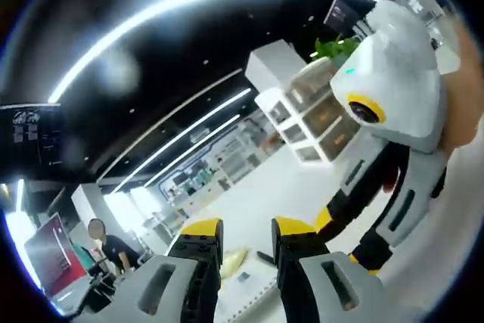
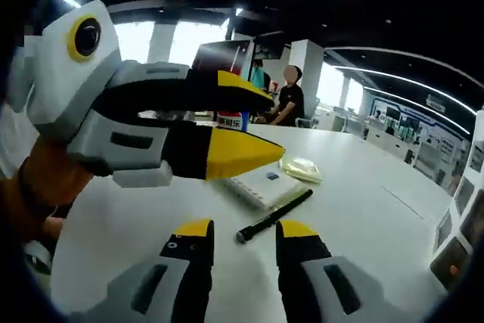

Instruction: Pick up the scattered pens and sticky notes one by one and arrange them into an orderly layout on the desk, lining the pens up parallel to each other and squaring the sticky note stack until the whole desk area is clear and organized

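Observation:
A black pen [image 2: 273,216] lies slanted on the white desk [image 2: 370,225], just beyond the tips of my right gripper [image 2: 244,231], which is open with nothing between its jaws. Behind the pen lie a white note pad [image 2: 259,184] and a pale yellow wrapped pad [image 2: 301,169]. My left gripper [image 2: 277,126] hangs above the note pad, its yellow-tipped jaws apart and empty. In the left gripper view my left gripper [image 1: 248,232] is open, and past it I see the yellow pad [image 1: 233,259], the pen [image 1: 265,257] and my right gripper [image 1: 342,238] coming in from the right.
A hand [image 2: 34,187] holds the left gripper at the desk's near left. A person in black [image 2: 290,100] stands beyond the far edge, beside a red screen [image 2: 219,54]. White shelf units [image 1: 310,115] stand past the desk. Bare desk stretches to the right of the pen.

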The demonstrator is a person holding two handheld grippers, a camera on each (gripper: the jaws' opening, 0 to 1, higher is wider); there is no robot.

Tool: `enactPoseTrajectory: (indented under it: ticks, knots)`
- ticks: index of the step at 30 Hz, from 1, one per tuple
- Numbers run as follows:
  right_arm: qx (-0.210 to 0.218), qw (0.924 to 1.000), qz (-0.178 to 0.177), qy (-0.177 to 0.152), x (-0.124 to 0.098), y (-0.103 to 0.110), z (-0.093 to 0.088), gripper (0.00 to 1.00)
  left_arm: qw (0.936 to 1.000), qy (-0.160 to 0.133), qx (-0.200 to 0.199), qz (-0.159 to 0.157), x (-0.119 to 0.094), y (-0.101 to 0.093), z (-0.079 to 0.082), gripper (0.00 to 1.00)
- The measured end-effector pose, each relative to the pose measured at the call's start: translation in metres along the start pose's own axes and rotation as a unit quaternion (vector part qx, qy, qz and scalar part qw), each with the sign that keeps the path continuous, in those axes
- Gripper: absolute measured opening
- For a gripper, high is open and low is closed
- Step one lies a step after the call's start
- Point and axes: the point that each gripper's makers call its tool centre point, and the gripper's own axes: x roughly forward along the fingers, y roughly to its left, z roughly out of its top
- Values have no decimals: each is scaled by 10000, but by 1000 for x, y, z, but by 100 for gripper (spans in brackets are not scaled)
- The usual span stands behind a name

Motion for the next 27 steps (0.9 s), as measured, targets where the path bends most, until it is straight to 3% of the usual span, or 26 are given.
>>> enactPoseTrajectory:
  ticks: [4,9,10,12,13,18,22,27]
  knots:
    - [338,9994,-96,25,7,-5,1,47,10000,-12,-32,28,-1,1,0,27]
    - [593,9981,-103,128,17,-12,-1,39,10000,2,0,-62,2,-1,1,27]
    - [525,9979,-112,368,20,-16,-10,37,9999,14,27,-100,3,-2,2,27]
    - [434,9979,-113,459,19,-18,-13,35,9999,19,55,-108,4,-1,2,27]
    - [172,9980,-133,600,16,-23,-17,33,9999,-8,72,-91,4,-1,3,27]
    - [-85,9974,-275,662,11,-43,-12,27,9999,-11,65,-86,4,2,1,27]
    - [698,9960,-186,534,20,-47,-6,31,10000,11,25,-87,6,5,0,27]
    - [666,9963,-146,525,25,-44,-8,31,10000,-34,-41,-69,7,7,4,27]
